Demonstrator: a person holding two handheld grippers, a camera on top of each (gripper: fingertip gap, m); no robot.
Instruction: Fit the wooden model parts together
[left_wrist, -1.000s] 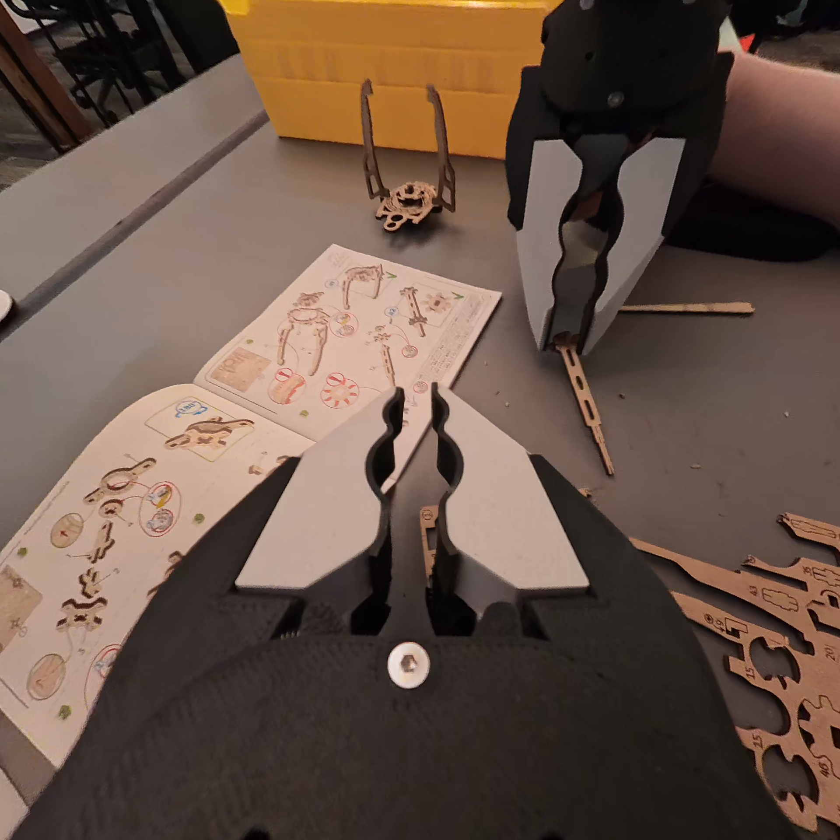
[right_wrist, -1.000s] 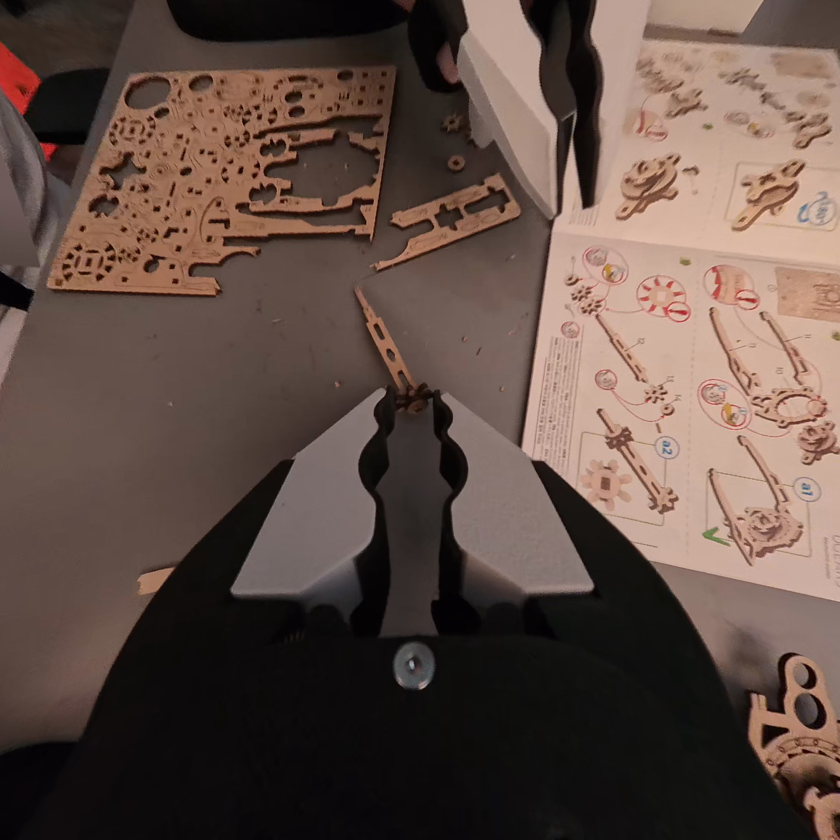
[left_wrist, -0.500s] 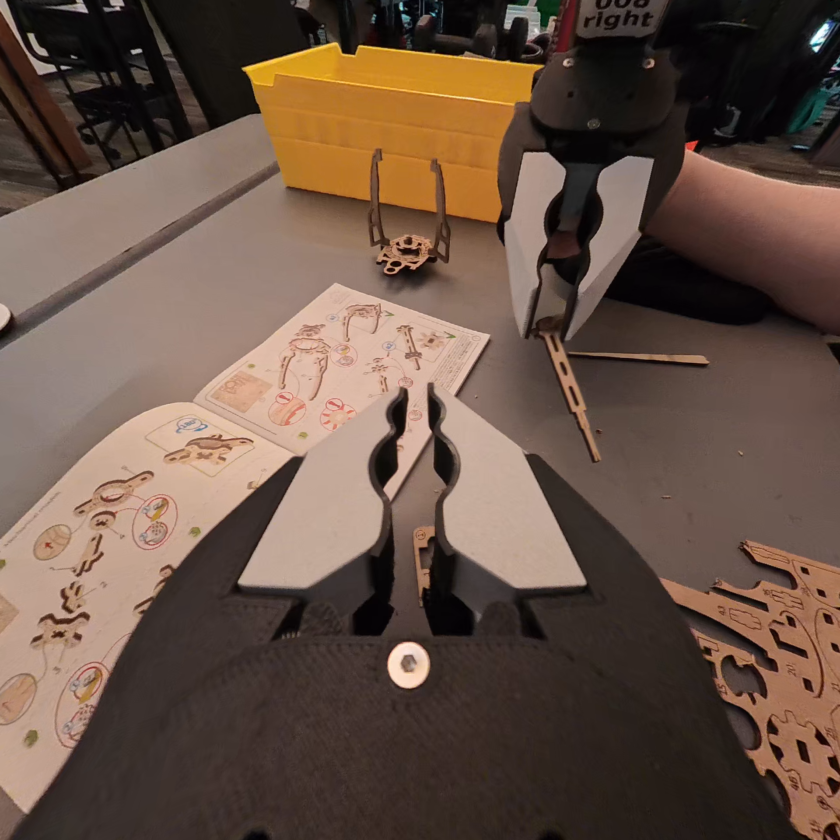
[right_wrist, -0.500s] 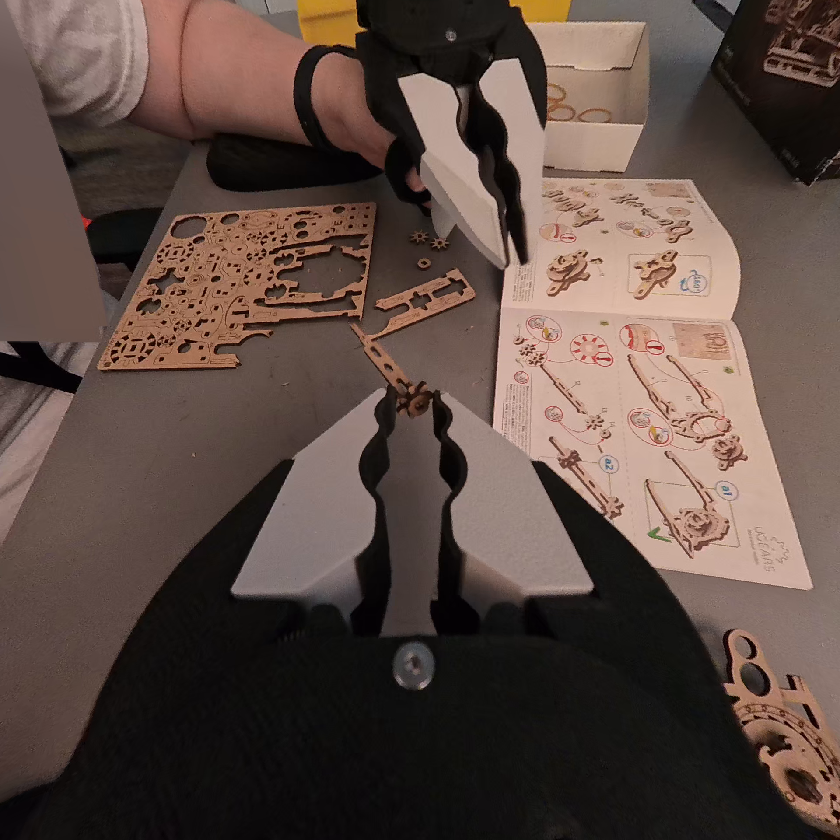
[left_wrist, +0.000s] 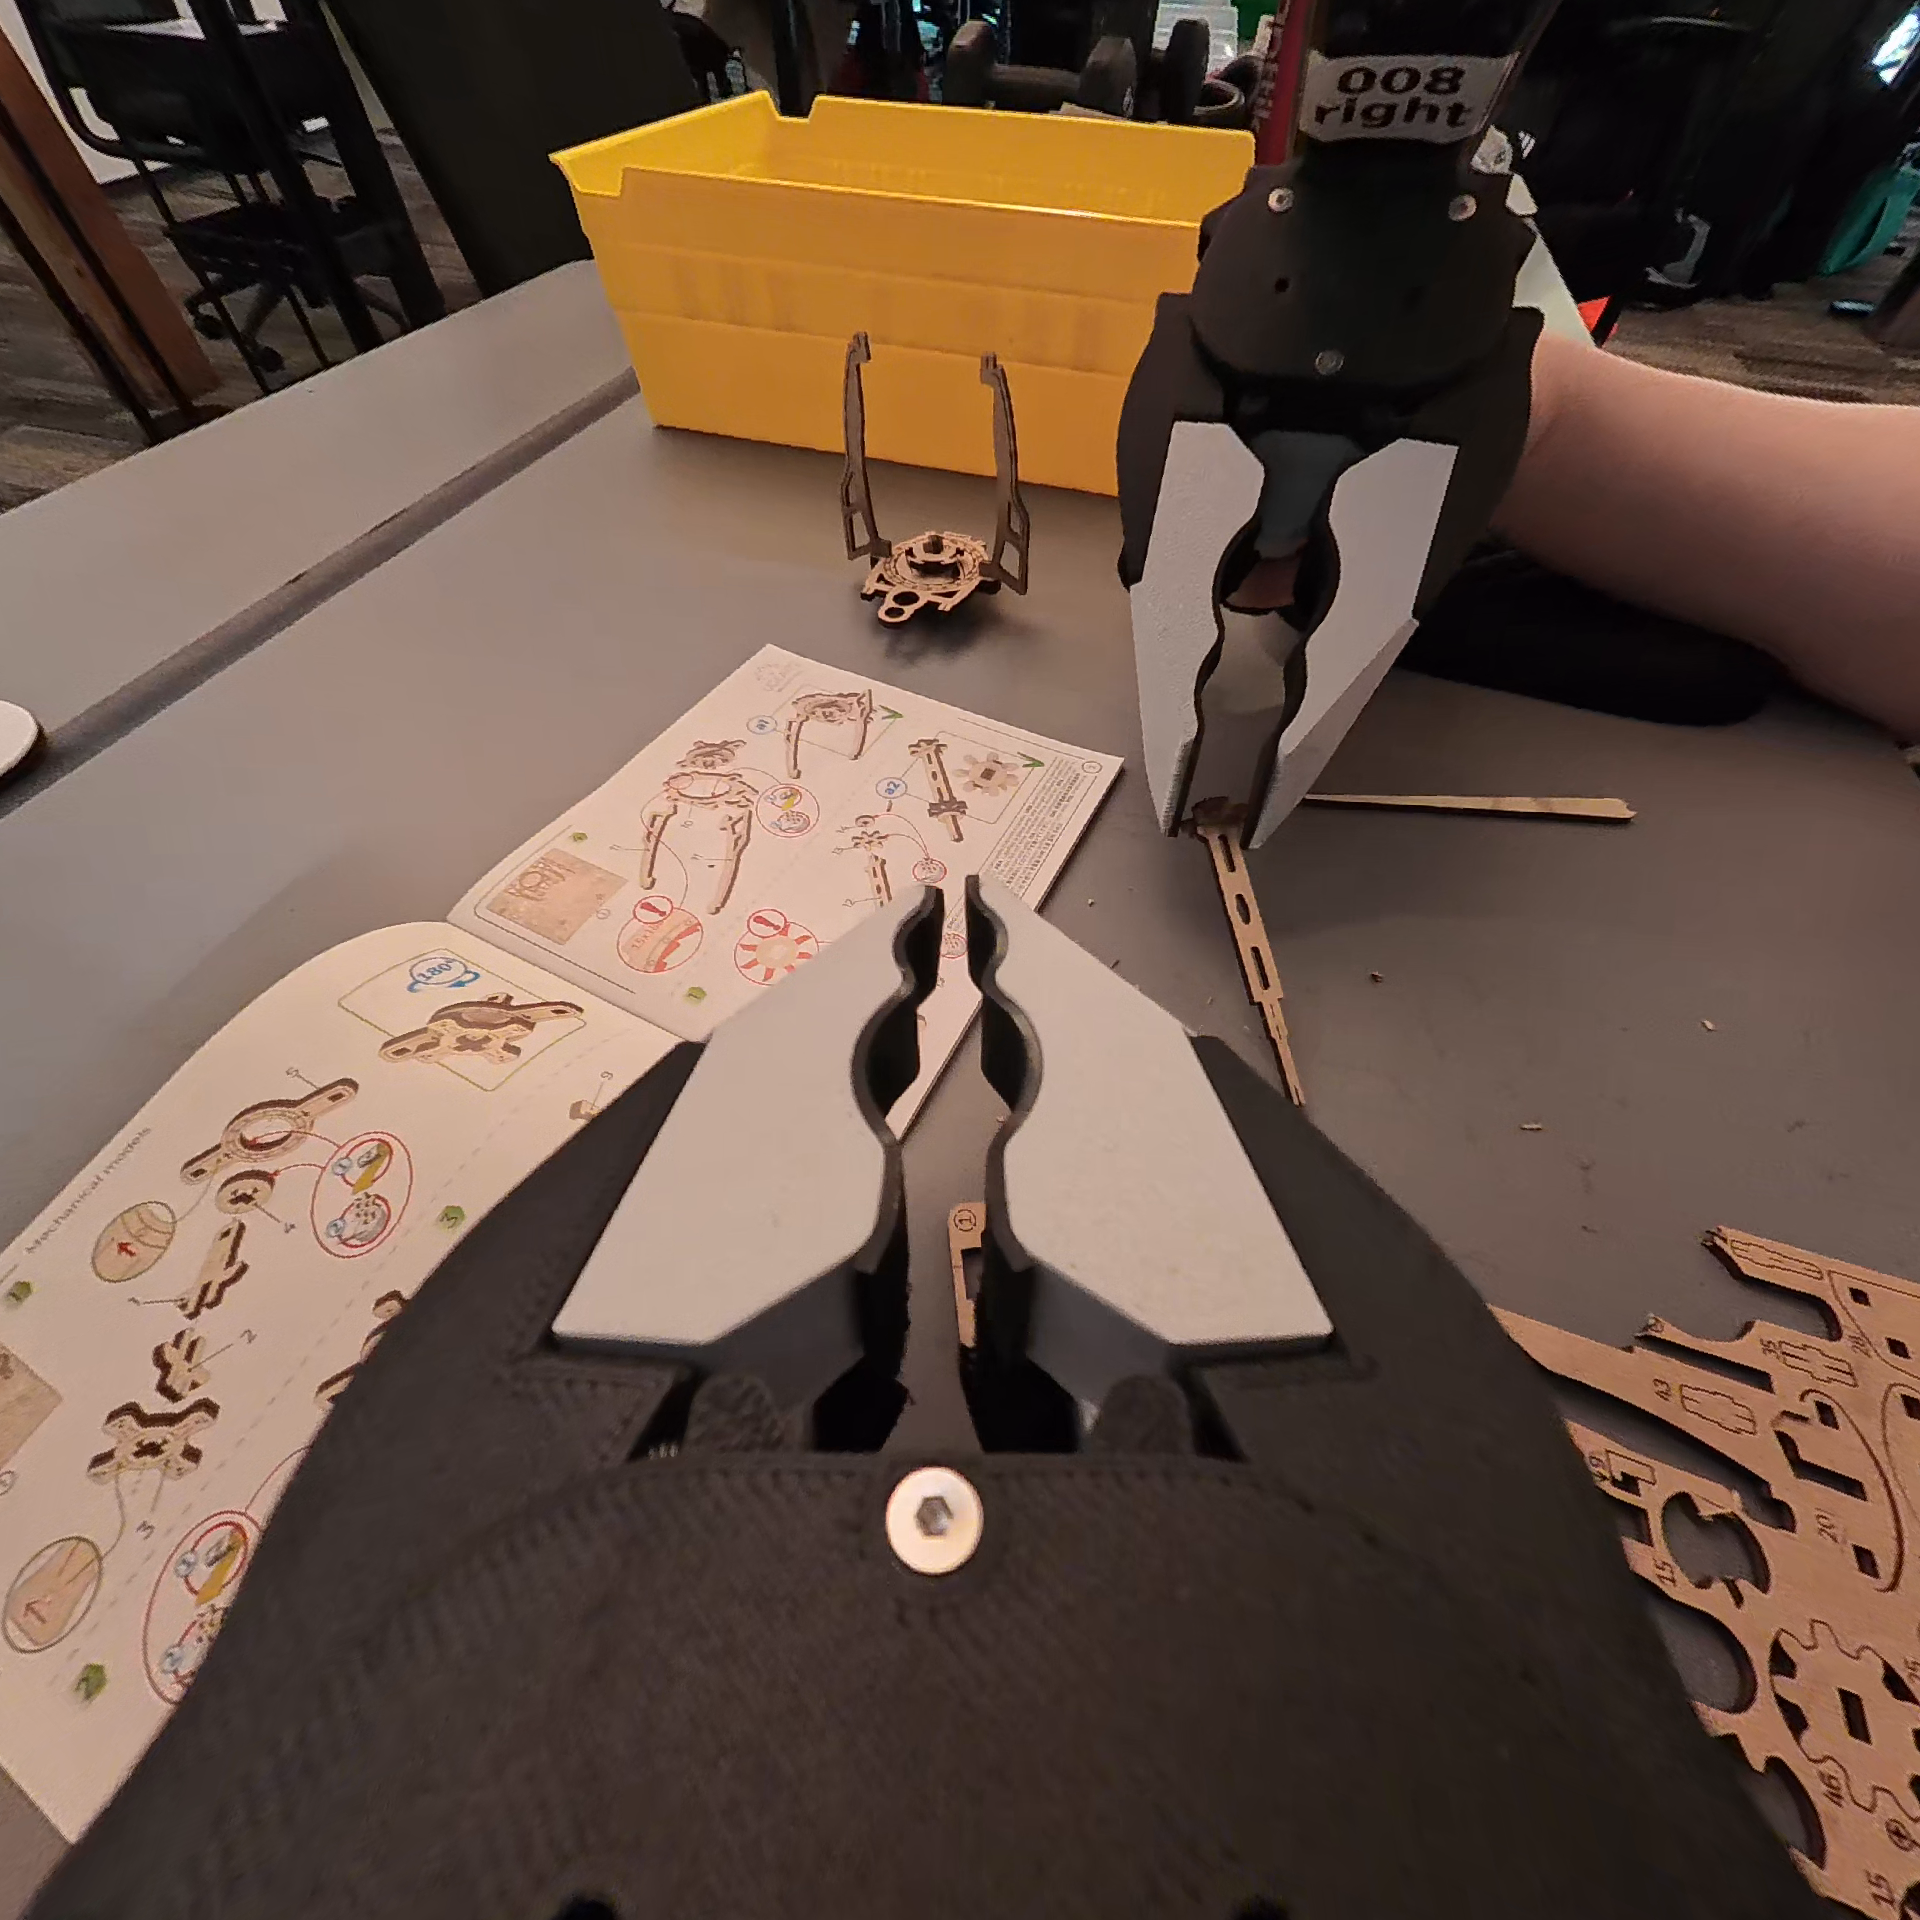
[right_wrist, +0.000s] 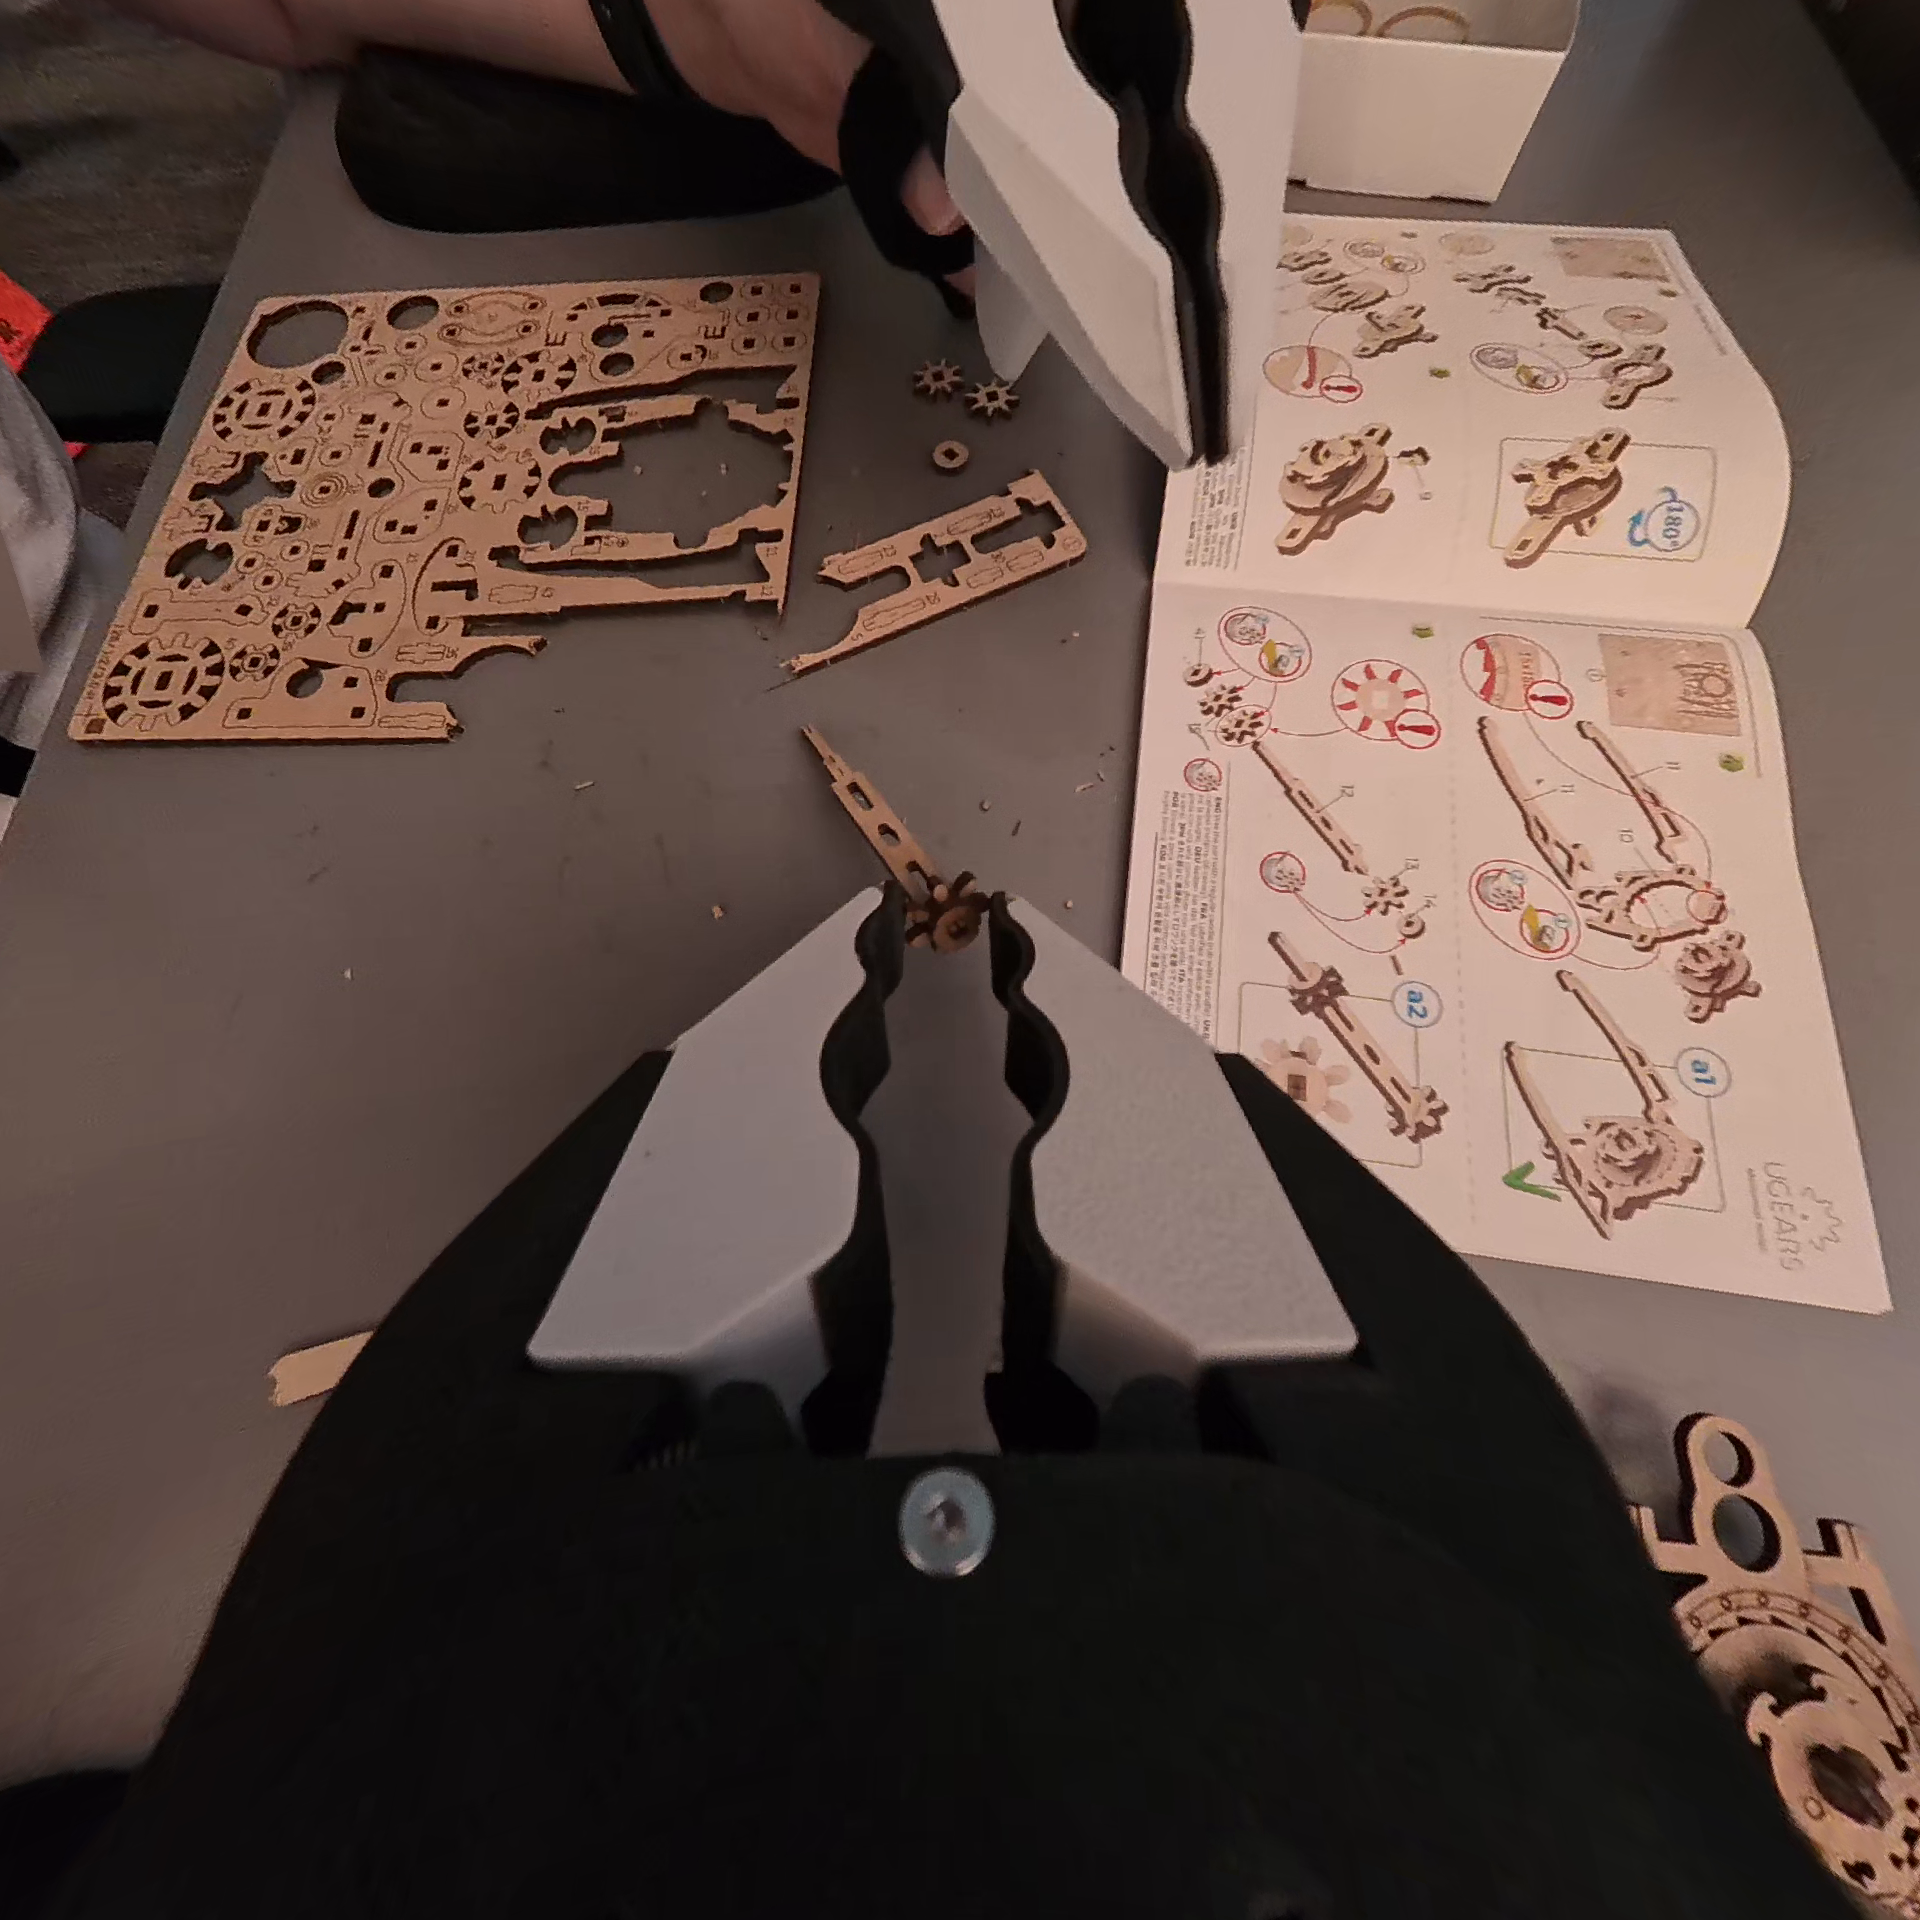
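A grey table (right_wrist: 416, 1039) carried the work, with chairs and dim furniture beyond its far edge in the left wrist view. At upper left of the right wrist view lay the punched sheet (right_wrist: 436, 509) of parts, and just right of it a loose offcut (right_wrist: 956, 561) and two small gears (right_wrist: 966, 390). At the centre, the right gripper (right_wrist: 940, 920) had its jaws closed on a gear (right_wrist: 943, 914) fitted on the end of a slotted strip (right_wrist: 868, 805), the strip slanting away toward the upper left with its far tip low over the table; whether it touched could not be told. The left gripper (right_wrist: 1195, 447) hung at upper centre, its jaws nearly together and holding nothing. The open booklet (right_wrist: 1507, 831) filled the right side, with a white box (right_wrist: 1423, 114) at the top right. In the left wrist view, a yellow bin (left_wrist: 914, 281) stood at upper centre, and just before it an assembled part (left_wrist: 930, 561) with two upright arms. A thin stick (left_wrist: 1465, 805) lay at the right.
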